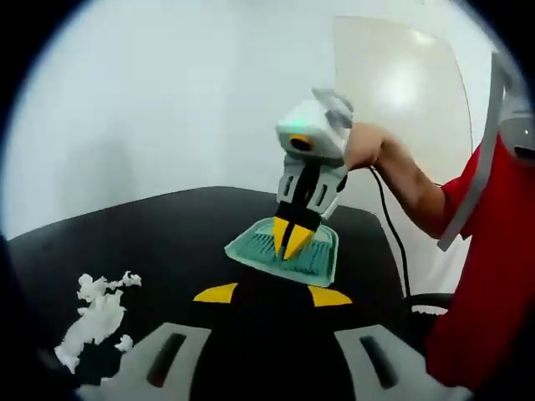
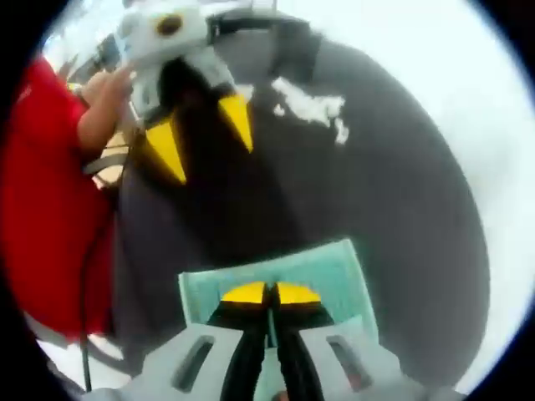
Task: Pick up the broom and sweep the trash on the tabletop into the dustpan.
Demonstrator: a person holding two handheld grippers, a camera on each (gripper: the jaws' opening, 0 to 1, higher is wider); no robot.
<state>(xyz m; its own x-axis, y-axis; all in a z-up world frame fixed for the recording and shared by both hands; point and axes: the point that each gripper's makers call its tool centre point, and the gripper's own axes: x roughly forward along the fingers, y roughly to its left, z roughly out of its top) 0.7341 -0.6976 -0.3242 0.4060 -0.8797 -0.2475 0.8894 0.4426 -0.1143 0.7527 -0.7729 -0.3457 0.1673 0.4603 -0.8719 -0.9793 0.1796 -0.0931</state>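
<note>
Trash [image 1: 96, 317] partly cropped; right gripper [image 2: 269, 294] jaws pinch dustpan [image 2: 334, 267]

Both grippers raised, facing each other.
Left gripper [image 1: 272, 295]: jaws spread wide, yellow tips apart. Right gripper [image 2: 270, 293]: jaws pressed together, tips pointing downward, held by the person's hand [image 1: 364, 146] with bare forearm extended from a red sleeve.

Your tabletop [image 1: 167, 225] is black. The dustpan [image 1: 322, 255] is teal, ribbed with fine lines. The trash [image 1: 96, 317] is white, crumpled. Both your grippers, left [image 1: 272, 294] and right [image 2: 269, 293], are pale grey with black arms and yellow tips. Your sleeve [image 1: 489, 276] is red. The wall [image 1: 150, 100] is white.
</note>
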